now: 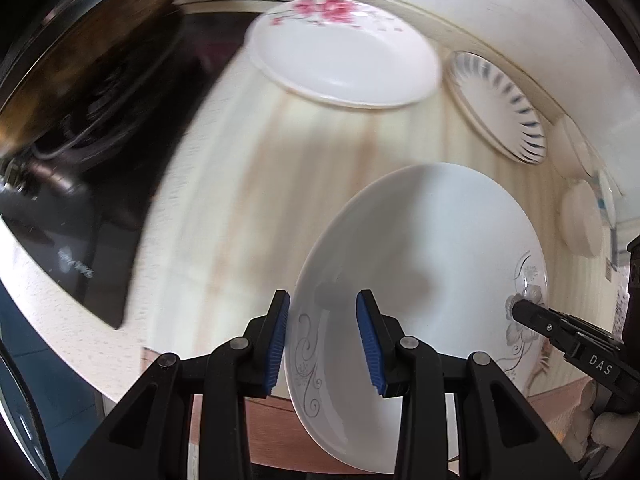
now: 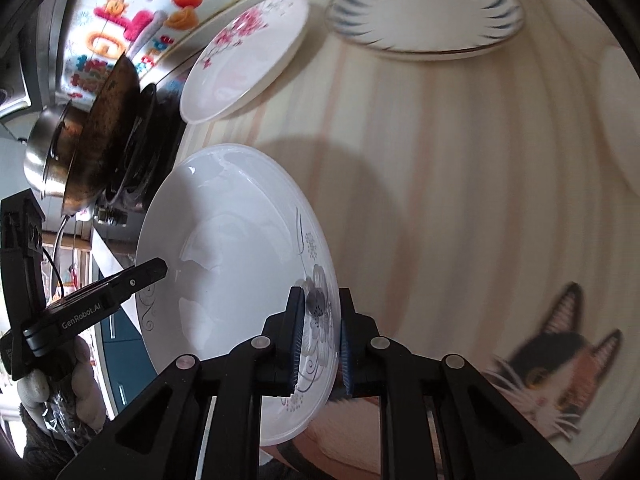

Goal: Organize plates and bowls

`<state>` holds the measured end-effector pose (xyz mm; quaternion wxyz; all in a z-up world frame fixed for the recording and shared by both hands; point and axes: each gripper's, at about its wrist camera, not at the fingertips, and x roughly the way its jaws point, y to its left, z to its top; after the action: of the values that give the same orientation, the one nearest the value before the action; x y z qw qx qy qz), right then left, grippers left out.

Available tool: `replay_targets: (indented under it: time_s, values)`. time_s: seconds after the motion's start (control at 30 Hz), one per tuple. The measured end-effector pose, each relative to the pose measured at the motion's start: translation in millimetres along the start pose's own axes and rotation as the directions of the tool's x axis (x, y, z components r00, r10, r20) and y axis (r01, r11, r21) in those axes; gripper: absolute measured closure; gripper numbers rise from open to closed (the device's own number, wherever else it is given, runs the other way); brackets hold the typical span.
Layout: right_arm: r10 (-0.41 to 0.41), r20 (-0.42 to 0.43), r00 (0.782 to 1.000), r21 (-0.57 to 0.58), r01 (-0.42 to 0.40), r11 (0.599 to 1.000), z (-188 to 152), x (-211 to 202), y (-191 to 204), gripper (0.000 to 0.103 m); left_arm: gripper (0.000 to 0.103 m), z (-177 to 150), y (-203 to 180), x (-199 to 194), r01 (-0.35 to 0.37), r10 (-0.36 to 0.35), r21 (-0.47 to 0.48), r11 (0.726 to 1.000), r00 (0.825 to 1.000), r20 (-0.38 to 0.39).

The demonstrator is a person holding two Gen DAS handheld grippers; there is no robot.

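Note:
A deep white plate point(image 1: 420, 248) with a grey flower pattern hangs tilted above the striped counter, held at opposite rims. My left gripper point(image 1: 324, 298) is shut on its near rim, one blue pad under the plate and the other inside it. In the right wrist view the same white plate point(image 2: 224, 248) has my right gripper point(image 2: 320, 292) shut on the rim over the grey flower. Each gripper shows in the other's view: the right gripper point(image 1: 520, 310) at the plate's right rim, the left gripper point(image 2: 160, 270) at its left rim.
A pink-flowered plate point(image 1: 344, 56) point(image 2: 248, 56) and a blue-striped plate point(image 1: 496, 108) point(image 2: 424, 12) lie further back on the counter. A black glass stove point(image 1: 100, 200) with a dark wok point(image 2: 104, 128) stands to the left. Small pale bowls point(image 1: 582, 220) sit at the right, and a cat picture point(image 2: 560, 360) lies nearby.

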<state>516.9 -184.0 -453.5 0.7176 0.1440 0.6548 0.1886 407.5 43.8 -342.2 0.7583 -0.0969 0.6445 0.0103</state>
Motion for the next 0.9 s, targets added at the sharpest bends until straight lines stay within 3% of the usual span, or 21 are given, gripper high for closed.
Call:
replay_targets:
  time_s: [0.27,0.5,0.9]
  values:
    - [-0.039,0.044,0.998,0.082,0.036,0.996,-13,-39,-58,0.085,0.071,-1,-62,21,0.028,-0.026,0.102,0.994,0.999,-0.019]
    - [-0.066,0.055,0.996,0.15,0.057,0.987,-23,-47,-105,0.085,0.071,4,-98,41,0.024,-0.019,0.149,0.989,0.999,-0.038]
    - [-0.075,0.047,0.996,0.19,0.064,0.98,-31,-45,-137,0.085,0.071,13,-120,70,-0.011,0.023,0.171,0.985,0.997,-0.07]
